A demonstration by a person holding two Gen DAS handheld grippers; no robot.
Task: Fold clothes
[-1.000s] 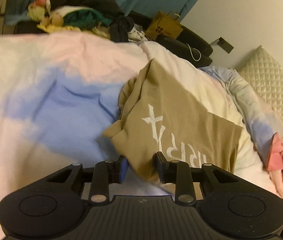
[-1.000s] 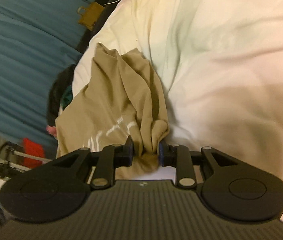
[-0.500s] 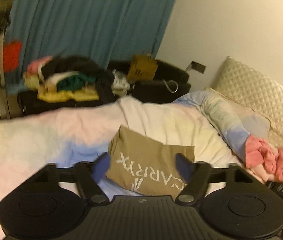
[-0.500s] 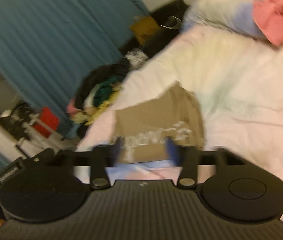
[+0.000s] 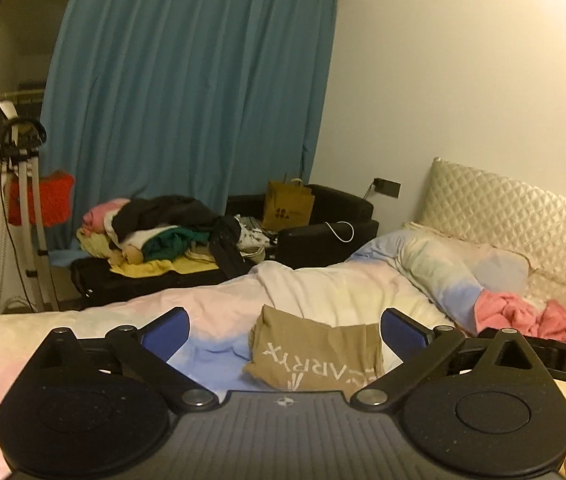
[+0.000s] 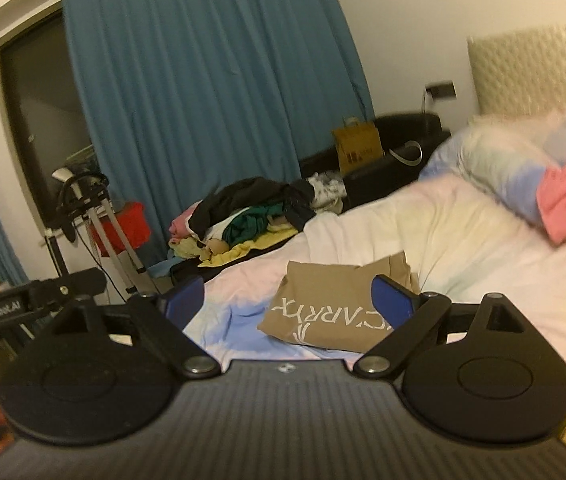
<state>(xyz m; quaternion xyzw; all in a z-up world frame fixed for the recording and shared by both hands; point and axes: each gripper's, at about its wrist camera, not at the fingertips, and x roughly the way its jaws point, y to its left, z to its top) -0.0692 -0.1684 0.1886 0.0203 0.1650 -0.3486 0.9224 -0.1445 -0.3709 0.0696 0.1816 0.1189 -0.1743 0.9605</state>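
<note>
Open duvet (image 5: pixel 83 332) spreads across the lower left of the left wrist view, giving free passage there. The folded tan shirt (image 5: pixel 319 356) occupies the lower centre. At right, a rolled blanket (image 5: pixel 435 272) and a pink garment (image 5: pixel 523 314) block the way toward the headboard (image 5: pixel 523 216). Beyond the bed's far edge, centre left, a clothes pile (image 5: pixel 163 228) rises, possibly on a low couch.

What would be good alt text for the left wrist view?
A folded tan T-shirt with white lettering lies on a pastel duvet, framed by the open left gripper. Behind are a clothes pile and blue curtain.
</note>
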